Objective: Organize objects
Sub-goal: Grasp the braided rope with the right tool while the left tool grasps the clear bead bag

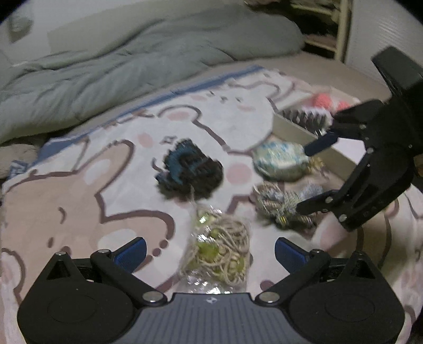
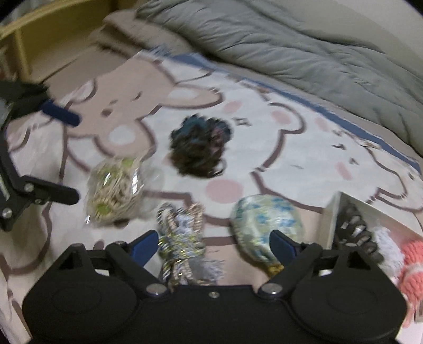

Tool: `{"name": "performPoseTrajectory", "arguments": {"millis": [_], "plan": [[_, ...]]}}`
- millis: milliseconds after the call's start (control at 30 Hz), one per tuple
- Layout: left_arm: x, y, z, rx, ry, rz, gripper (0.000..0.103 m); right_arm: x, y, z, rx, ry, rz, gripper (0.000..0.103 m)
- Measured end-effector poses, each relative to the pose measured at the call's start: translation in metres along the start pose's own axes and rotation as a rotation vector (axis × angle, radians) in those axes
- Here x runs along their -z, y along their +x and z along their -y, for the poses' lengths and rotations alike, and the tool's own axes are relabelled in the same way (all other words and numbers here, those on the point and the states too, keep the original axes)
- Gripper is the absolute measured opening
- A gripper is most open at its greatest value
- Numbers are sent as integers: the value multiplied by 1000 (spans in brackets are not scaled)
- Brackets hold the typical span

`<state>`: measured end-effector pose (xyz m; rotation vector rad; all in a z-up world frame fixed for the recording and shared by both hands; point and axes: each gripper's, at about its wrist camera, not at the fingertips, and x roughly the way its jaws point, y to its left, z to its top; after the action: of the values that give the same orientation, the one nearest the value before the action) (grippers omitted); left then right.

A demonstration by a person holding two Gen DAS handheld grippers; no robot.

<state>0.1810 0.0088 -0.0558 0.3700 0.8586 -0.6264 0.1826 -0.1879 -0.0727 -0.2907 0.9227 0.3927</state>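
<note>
Several small bundles lie on a cartoon-bear blanket (image 1: 79,185). A clear bag of beige cord with green beads (image 1: 219,248) lies between my open left gripper (image 1: 210,251) fingers. A dark blue-black bundle (image 1: 189,172) lies farther off. A pale blue-patterned pouch (image 1: 280,161) and a metallic braided bundle (image 1: 283,203) lie to the right. My right gripper (image 2: 211,246) is open over the braided bundle (image 2: 179,238), with the pouch (image 2: 264,222) by its right finger. It shows in the left wrist view (image 1: 306,177), open. The bead bag (image 2: 113,190) and dark bundle (image 2: 201,145) show in the right wrist view.
A white box (image 2: 330,219) at the right holds a dark coiled item (image 2: 354,232), a white fluffy item (image 2: 386,243) and a pink knitted item (image 2: 412,264). A grey quilt (image 1: 105,66) is bunched along the far side of the bed. Wooden shelving (image 1: 341,23) stands beyond.
</note>
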Motion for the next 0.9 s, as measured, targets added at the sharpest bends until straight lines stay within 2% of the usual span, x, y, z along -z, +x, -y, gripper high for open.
{"name": "performPoseTrajectory", "arguments": {"millis": [67, 233, 300, 367, 667, 733, 767, 867, 900], "plan": [[1, 8, 1, 26, 22, -29, 95, 0, 7, -5, -9, -32, -28, 83], [2, 27, 6, 73, 73, -104, 92, 2, 22, -16, -21, -102, -88, 74], [2, 35, 8, 77, 86, -126, 88, 2, 28, -18, -18, -121, -109, 63], [0, 41, 9, 61, 91, -141, 88, 2, 32, -18, -23, -125, -128, 59], [-8, 62, 9, 31, 105, -164, 84, 3, 42, -16, -31, -123, -150, 59], [-10, 66, 10, 30, 109, -168, 77, 2, 43, -16, -34, -125, -151, 59], [-11, 67, 9, 23, 103, -174, 71, 2, 43, -17, -36, -126, -152, 57], [-14, 67, 4, 28, 52, -182, 63, 0, 42, -16, -68, -109, -157, 42], [-14, 66, 2, 26, 39, -180, 62, -1, 41, -15, -64, -98, -157, 42]]}}
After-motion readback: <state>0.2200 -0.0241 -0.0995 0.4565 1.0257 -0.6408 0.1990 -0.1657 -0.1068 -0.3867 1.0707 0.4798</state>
